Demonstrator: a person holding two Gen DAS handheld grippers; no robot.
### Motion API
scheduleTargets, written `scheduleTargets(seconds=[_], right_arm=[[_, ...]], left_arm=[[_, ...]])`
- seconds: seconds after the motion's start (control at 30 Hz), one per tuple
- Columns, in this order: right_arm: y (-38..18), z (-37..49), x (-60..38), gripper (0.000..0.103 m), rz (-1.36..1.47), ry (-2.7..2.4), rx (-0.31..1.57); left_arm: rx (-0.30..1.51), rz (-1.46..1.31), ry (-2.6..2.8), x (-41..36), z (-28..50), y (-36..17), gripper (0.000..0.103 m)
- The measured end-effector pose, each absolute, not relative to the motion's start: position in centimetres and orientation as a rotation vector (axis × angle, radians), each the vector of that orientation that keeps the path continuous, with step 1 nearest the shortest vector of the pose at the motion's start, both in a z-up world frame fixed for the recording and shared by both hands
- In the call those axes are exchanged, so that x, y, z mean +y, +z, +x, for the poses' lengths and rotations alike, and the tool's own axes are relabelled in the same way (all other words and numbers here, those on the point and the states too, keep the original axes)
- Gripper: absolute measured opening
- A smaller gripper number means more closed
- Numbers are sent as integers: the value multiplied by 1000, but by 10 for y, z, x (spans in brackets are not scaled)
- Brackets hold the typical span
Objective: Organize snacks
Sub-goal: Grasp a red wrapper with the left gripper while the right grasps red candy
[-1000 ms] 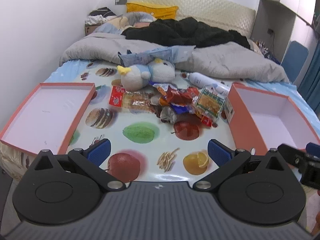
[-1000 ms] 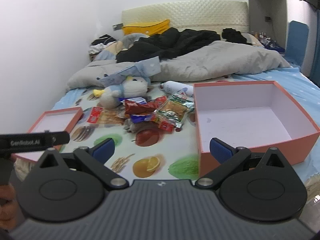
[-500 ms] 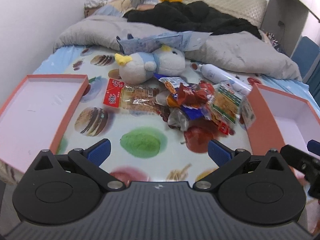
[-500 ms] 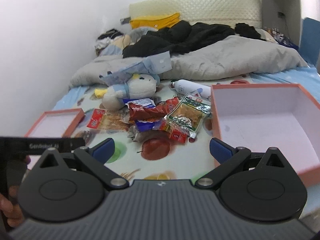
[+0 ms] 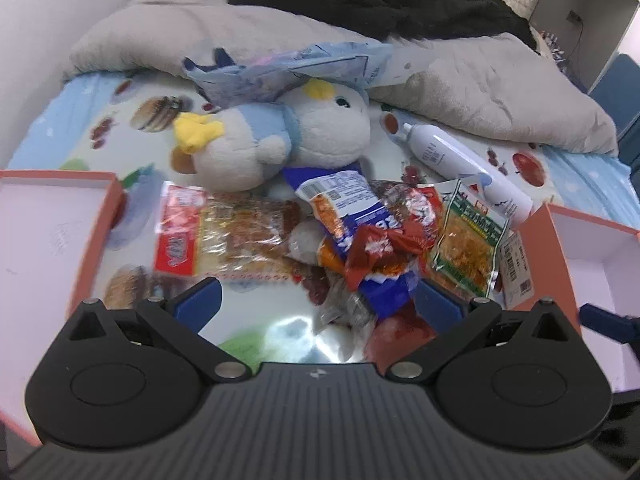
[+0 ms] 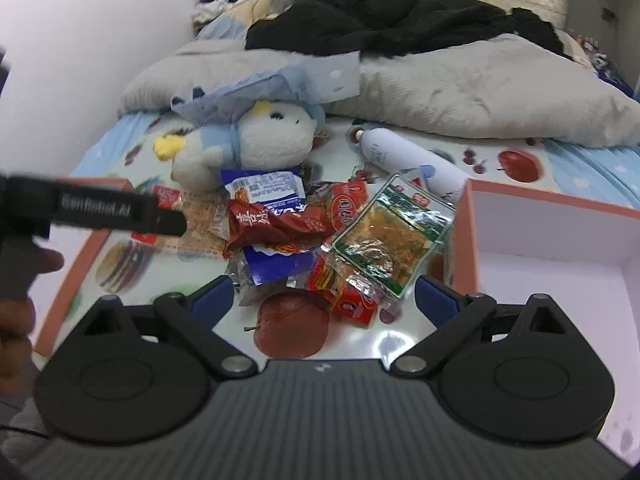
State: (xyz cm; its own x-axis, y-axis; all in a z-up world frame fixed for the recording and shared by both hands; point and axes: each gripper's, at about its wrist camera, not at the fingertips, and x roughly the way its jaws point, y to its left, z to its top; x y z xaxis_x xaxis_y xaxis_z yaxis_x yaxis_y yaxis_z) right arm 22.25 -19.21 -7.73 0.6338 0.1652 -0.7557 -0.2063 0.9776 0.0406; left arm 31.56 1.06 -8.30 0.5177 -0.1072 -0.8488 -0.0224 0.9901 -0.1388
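A heap of snack packets lies on the fruit-print sheet: a red-and-clear packet [image 5: 224, 236], a blue-and-white packet [image 5: 348, 208], a crumpled red wrapper [image 6: 276, 222] and a green-edged packet [image 6: 388, 236]. My left gripper [image 5: 318, 304] is open just short of the heap, nothing between its blue pads. My right gripper [image 6: 324, 294] is open too, over the heap's near edge. An empty orange box [image 6: 560, 248] stands to the right, a shallow orange lid [image 5: 44, 240] to the left. The left gripper's black body [image 6: 92, 212] crosses the right wrist view.
A blue-and-white plush toy [image 5: 280, 136] and a white bottle [image 5: 464, 164] lie just behind the snacks. Beyond them are a grey quilt [image 5: 480, 80] and black clothing [image 6: 384, 16]. A hand [image 6: 16, 312] shows at the left edge.
Both grippers have moved forward and down toward the snack heap, which now fills the middle of both views. Both stay open.
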Motion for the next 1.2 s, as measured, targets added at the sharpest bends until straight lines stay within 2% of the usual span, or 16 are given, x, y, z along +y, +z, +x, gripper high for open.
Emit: scheduleTargets(seconds=[0.17, 0.2, 0.23, 0.27, 0.3, 0.47, 0.57, 0.6, 0.67, 0.7, 0.77, 0.8, 0.93, 1.2], right_arm=[[-111, 239, -181, 99, -110, 243, 859], [-117, 243, -178, 96, -130, 246, 861], [-124, 247, -176, 90, -144, 252, 874], [-132, 251, -174, 76, -155, 250, 892], [-138, 254, -172, 69, -167, 246, 906], [-159, 259, -159, 65, -310, 243, 868], [-170, 262, -151, 52, -400, 259, 865], [-174, 262, -148, 51, -432, 259, 862], [-184, 262, -143, 50, -497, 259, 859], [-187, 263, -142, 44, -505, 258, 865], [-191, 265, -142, 31, -500, 253, 870], [-192, 264, -141, 25, -512, 253, 863], [-185, 253, -138, 18, -531, 253, 829], [-173, 210, -135, 12, -554, 275, 783]], left_arm=[[1056, -197, -113, 3, 339, -117, 103], [1051, -208, -130, 2, 342, -122, 103], [1041, -216, -144, 1, 345, -127, 101], [1028, -218, -150, -1, 347, -131, 98], [1020, -217, -158, -3, 351, -137, 96], [988, -232, -222, -11, 360, -149, 82], [964, -225, -248, -16, 366, -153, 75], [959, -221, -258, -19, 369, -155, 73], [958, -199, -261, -23, 373, -160, 61], [956, -189, -268, -25, 373, -162, 60], [956, -165, -277, -28, 374, -166, 47], [960, -162, -282, -29, 374, -167, 44], [941, -168, -293, -31, 365, -170, 36], [891, -213, -277, -28, 331, -161, 30]])
